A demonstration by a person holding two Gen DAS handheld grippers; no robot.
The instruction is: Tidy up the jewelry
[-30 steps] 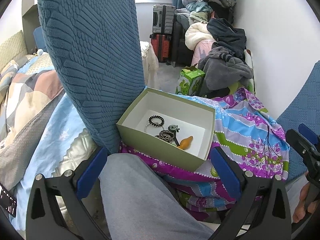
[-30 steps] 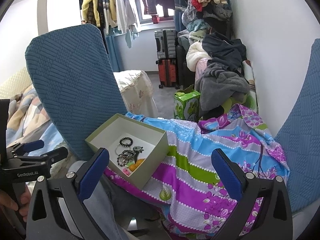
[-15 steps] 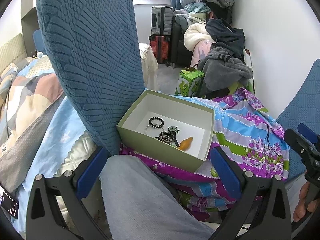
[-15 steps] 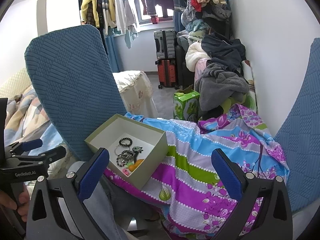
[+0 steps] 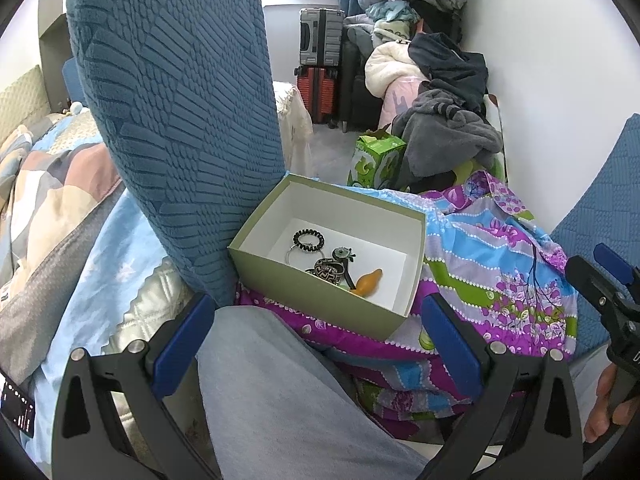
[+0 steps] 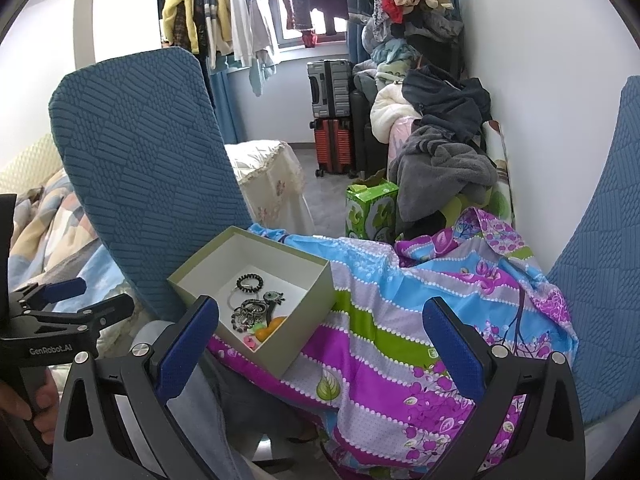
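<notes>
An open olive-green box [image 5: 320,300] [image 6: 312,312] sits on a floral cloth [image 5: 500,264] [image 6: 400,300]. Inside lie a black coiled hair tie [image 5: 307,237] [image 6: 250,282], a patterned bracelet [image 5: 329,271] [image 6: 250,308], a thin ring [image 5: 295,254], a green-eyed trinket [image 5: 343,254] and an orange piece [image 5: 368,281] [image 6: 272,326]. My left gripper [image 5: 316,344] is open and empty, below the box's near wall. My right gripper [image 6: 320,344] is open and empty, over the cloth just right of the box.
A blue chair back [image 5: 180,120] [image 6: 148,184] stands against the box's left side. My grey-trousered knee [image 5: 280,380] is under the left gripper. A green carton [image 5: 376,160], piled clothes [image 5: 444,120] and suitcases [image 5: 320,40] lie beyond. Another blue chair [image 6: 608,260] is at right.
The left view has drifted slightly: the box sits a little lower and left. Both grippers stay open and empty. The box contents have not moved.
</notes>
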